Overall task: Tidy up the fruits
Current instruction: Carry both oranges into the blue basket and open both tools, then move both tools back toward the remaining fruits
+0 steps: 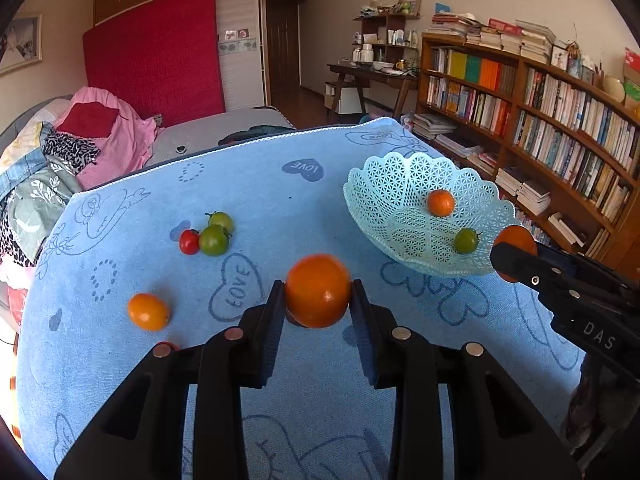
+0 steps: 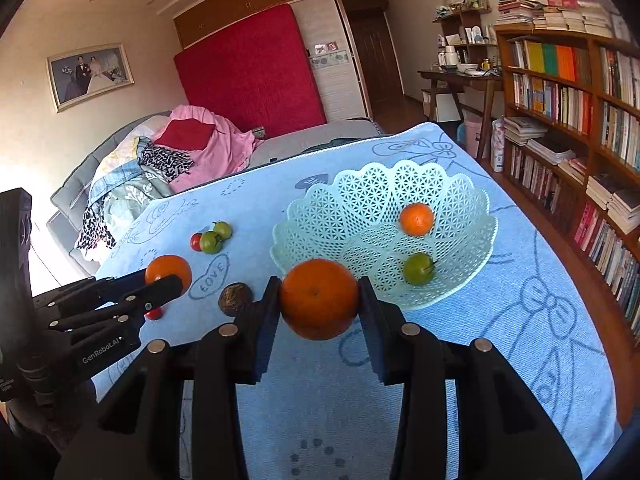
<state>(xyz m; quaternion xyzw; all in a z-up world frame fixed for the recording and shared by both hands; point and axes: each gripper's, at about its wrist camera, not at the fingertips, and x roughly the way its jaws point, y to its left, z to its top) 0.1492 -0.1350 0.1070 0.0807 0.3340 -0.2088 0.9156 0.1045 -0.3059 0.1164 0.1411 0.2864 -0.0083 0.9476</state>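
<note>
A: Left-to-right pass, left wrist view. On the blue towel (image 1: 280, 208): a loose orange fruit (image 1: 148, 311) at far left, then a cluster of one red tomato (image 1: 189, 241) touching two green tomatoes (image 1: 214, 240).

B: Left gripper (image 1: 318, 300)?

A: Jaws closed on an orange tomato (image 1: 318, 290), pads pressing both its sides, fruit raised off the towel. Right of it, the mint lattice basket (image 1: 384, 184), tilted in this view, holds a small orange (image 1: 440, 203) and a green tomato (image 1: 466, 240), apart from each other.

B: Right wrist view, same order.

A: A dark, wrinkled round object (image 2: 235, 299) lies on the towel between the two grippers; possibly a walnut or a passion fruit, the view is too soft to decide. A small red fruit (image 2: 154, 313) sits half hidden under the left gripper's fingers.

B: Right gripper (image 2: 319, 304)?

A: Jaws clamped on a large orange (image 2: 319, 299), held just in front of the basket's near rim, not over its bowl. Far right: a wooden bookshelf (image 2: 580, 120), packed with books.
</note>
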